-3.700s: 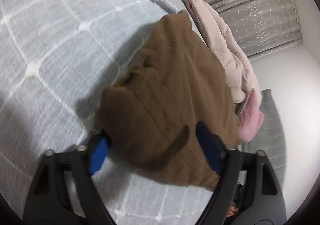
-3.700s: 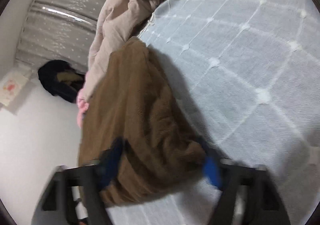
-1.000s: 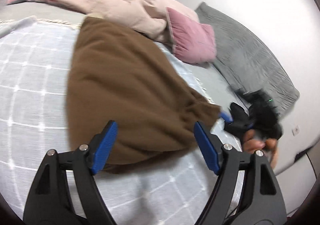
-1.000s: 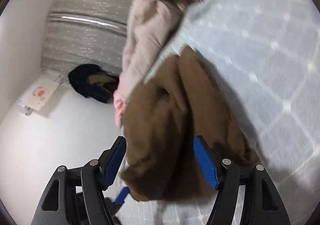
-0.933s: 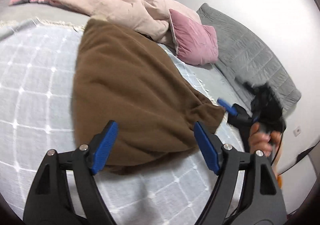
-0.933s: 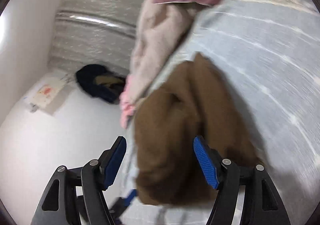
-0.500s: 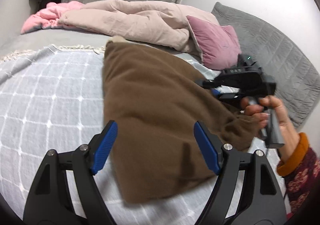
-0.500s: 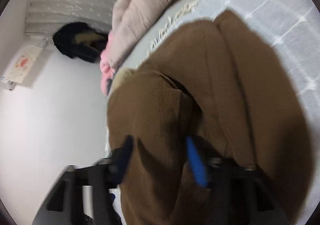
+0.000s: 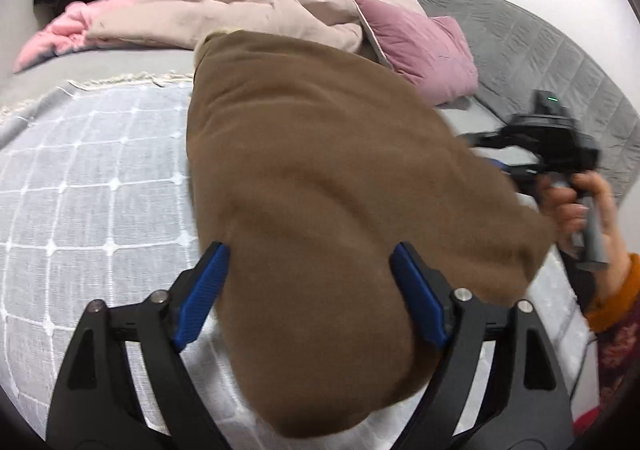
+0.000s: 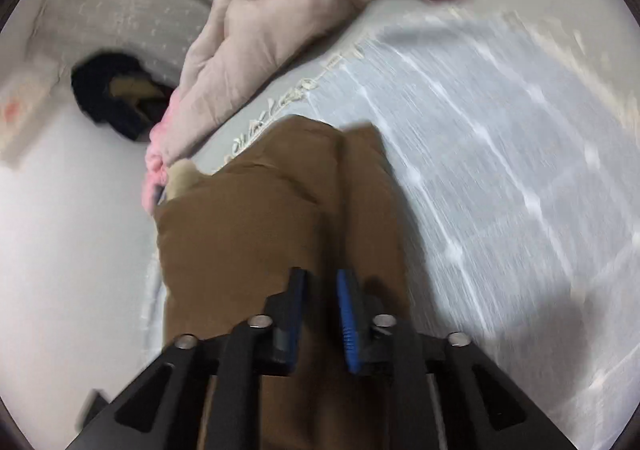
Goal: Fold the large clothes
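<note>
A: One big bed [image 9: 120, 62] carries everything here, with a pale checked blanket [image 9: 92, 186] spread over it. On that blanket lies the brown garment [image 9: 320, 178], thick and fleecy, already doubled over into a long slab that runs from the near edge up toward the beige duvet [image 9: 248, 10] and the mauve pillow [image 9: 420, 46].

B: How do you think it will handle?

A: Soft and limp, I judge, with some weight to it because the layers are stacked. It bulges rather than lying flat, so it will likely sag and spill wherever it is not supported. The nap looks grippy, not slippery, and nothing about it is fragile.

B: Where would you take hold?

A: At the corners or along a folded edge, pinching all layers together, so the inner ones do not slide out.

B: And the two tools?

A: The left gripper [image 9: 308, 290] is spread wide, its blue pads [image 9: 204, 290] either side of the near end of the garment, clasping nothing. The right gripper [image 10: 320, 302] is clenched on a ridge of the brown garment [image 10: 248, 234]; the pads are nearly together with cloth between them. In the left view it appears at the garment's right corner, in the person's right hand [image 9: 576, 206].
</note>
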`<state>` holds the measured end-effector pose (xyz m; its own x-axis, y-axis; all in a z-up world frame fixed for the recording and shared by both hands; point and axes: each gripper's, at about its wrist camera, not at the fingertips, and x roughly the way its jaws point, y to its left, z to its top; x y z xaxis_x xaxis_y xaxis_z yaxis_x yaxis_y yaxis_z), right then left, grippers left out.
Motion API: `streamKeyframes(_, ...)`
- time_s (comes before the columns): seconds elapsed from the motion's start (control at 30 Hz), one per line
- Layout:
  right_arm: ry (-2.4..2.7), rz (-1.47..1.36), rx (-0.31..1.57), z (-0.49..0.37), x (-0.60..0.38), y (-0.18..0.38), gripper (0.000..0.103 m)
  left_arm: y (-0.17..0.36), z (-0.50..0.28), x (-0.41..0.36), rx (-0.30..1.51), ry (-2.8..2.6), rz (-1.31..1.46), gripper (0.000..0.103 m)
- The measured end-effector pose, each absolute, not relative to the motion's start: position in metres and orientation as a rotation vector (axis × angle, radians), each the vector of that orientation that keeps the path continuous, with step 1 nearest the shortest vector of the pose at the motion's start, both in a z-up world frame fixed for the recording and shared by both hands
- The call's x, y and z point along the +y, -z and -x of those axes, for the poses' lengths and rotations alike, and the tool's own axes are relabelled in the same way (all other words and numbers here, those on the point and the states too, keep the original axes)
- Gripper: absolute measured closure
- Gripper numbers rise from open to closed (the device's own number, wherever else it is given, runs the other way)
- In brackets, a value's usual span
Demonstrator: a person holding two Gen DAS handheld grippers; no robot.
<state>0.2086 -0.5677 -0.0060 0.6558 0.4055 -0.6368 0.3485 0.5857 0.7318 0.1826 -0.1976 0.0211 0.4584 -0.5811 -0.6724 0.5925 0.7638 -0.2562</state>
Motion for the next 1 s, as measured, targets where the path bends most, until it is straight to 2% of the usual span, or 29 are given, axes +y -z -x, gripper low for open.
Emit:
streamKeyframes(0.07,-0.062,-1.001,0.879,-0.193,-0.573,0.002,0.047,-0.02,-0.188,-0.189,0.845,0.729,0.038,0.019)
streamKeyframes(0.3,-0.284,-1.091,0.98,-0.192,-0.544,0.008,0.036,-0.019,-0.188,-0.186,0.87,0.714,0.081,0.019)
streamKeyframes(0.37,-0.299,-1.068,1.059,-0.209,-0.525,0.021,0.029,-0.019,-0.186,-0.188,0.869,0.704,0.074,0.018)
streamKeyframes(0.47,-0.311,-1.101,1.145,-0.23,-0.505,0.042,0.026,-0.02,-0.191,-0.189,0.887,0.698,0.071,0.018)
streamKeyframes(0.5,-0.302,-1.119,1.141,-0.231,-0.503,0.041,0.026,-0.02,-0.192,-0.189,0.895,0.697,0.072,0.018)
streamKeyframes(0.53,-0.293,-1.122,1.12,-0.236,-0.499,0.039,0.04,-0.021,-0.194,-0.189,0.904,0.689,0.072,0.018)
streamKeyframes(0.57,-0.293,-1.091,1.1,-0.241,-0.493,0.031,0.08,-0.023,-0.195,-0.19,0.909,0.681,0.071,0.018)
streamKeyframes(0.63,-0.263,-1.004,1.046,-0.241,-0.484,0.005,0.086,-0.029,-0.197,-0.19,0.904,0.68,0.072,0.018)
streamKeyframes(0.73,-0.269,-0.868,0.905,-0.226,-0.478,-0.056,0.088,-0.046,-0.194,-0.189,0.85,0.727,0.112,0.018)
streamKeyframes(0.8,-0.272,-0.859,0.817,-0.213,-0.491,-0.071,0.088,-0.057,-0.191,-0.191,0.823,0.738,0.113,0.018)
streamKeyframes(0.87,-0.173,-0.781,0.81,-0.203,-0.51,-0.059,0.086,-0.061,-0.19,-0.196,0.818,0.743,0.085,0.016)
streamKeyframes(0.9,-0.11,-0.749,0.858,-0.202,-0.518,-0.041,0.083,-0.059,-0.193,-0.201,0.829,0.739,0.057,0.016)
streamKeyframes(0.97,-0.018,-0.764,0.966,-0.201,-0.531,-0.001,0.063,-0.048,-0.205,-0.209,0.875,0.718,0.013,0.016)
streamKeyframes(1.0,-0.013,-0.833,1.003,-0.199,-0.538,0.023,0.059,-0.036,-0.218,-0.213,0.936,0.706,0.005,0.015)
